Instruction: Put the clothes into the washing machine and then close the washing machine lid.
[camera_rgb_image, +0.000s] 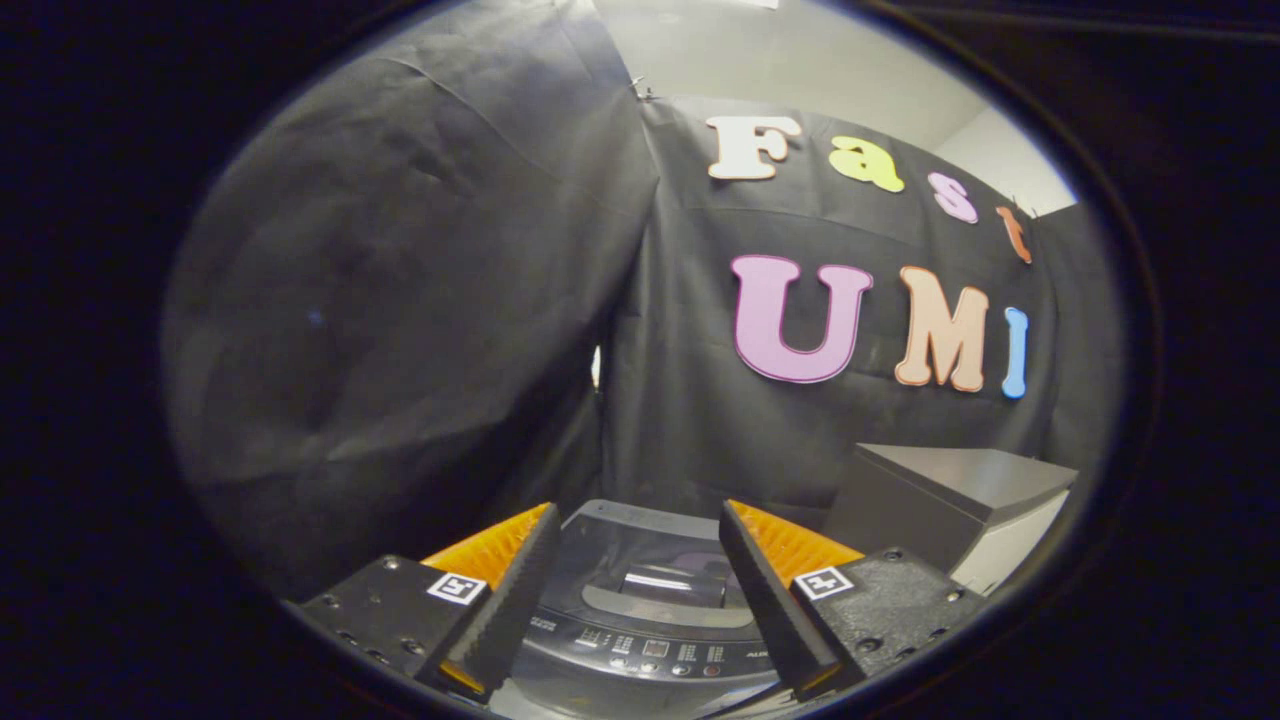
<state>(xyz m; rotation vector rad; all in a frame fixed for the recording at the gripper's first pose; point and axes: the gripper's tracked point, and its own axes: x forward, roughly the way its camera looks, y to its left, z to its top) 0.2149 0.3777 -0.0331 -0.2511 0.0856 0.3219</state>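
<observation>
The gripper (635, 560) is held above a small grey toy washing machine (640, 640), with its jaws wide apart and nothing between them. The machine's dark see-through lid (650, 580) is seen closed, just ahead of the fingers. A grey box (940, 500) is placed nearby, beside the machine.

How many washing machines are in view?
1: the washing machine sits between and just beyond the open claw's fingers, lid down; a grey box stands beside it.
</observation>
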